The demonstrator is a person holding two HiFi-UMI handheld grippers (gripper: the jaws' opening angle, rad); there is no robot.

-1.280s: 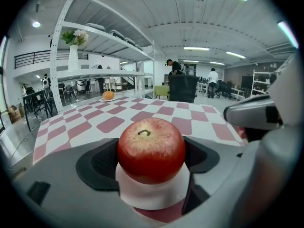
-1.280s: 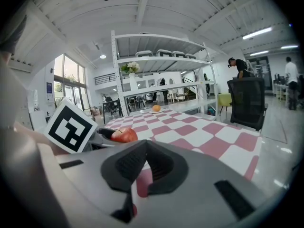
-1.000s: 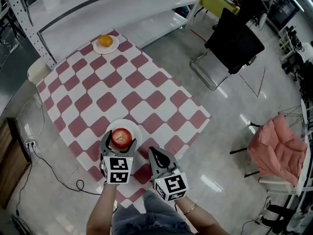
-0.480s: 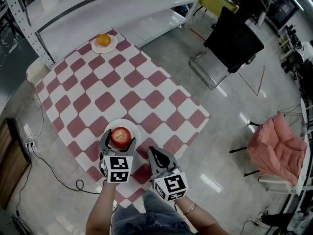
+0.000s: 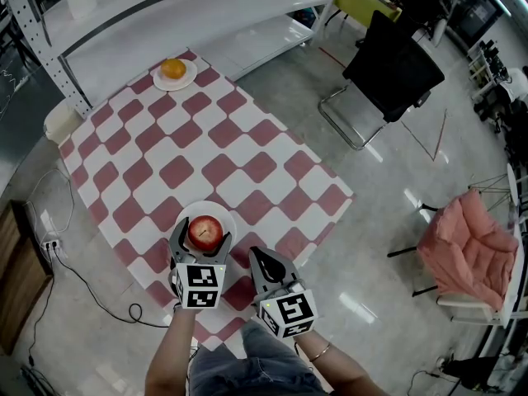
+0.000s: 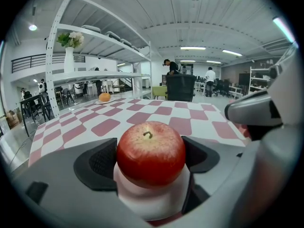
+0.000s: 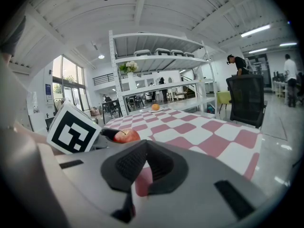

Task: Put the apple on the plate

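A red apple (image 5: 205, 232) rests on a white plate (image 5: 216, 210) near the front edge of the red-and-white checked table (image 5: 190, 147). My left gripper (image 5: 203, 234) is around it, one jaw on each side. In the left gripper view both dark pads (image 6: 102, 161) press against the apple (image 6: 150, 152), which sits on the plate (image 6: 147, 201). My right gripper (image 5: 259, 259) is shut and empty, just right of the plate over the table's edge. The right gripper view shows the apple (image 7: 126, 136) to its left.
An orange (image 5: 173, 68) lies on a small plate at the table's far corner. White shelving (image 5: 165, 11) stands behind the table. A black chair (image 5: 392, 73) and a chair with pink cloth (image 5: 466, 250) stand on the floor to the right. A cable (image 5: 91, 291) runs on the floor at left.
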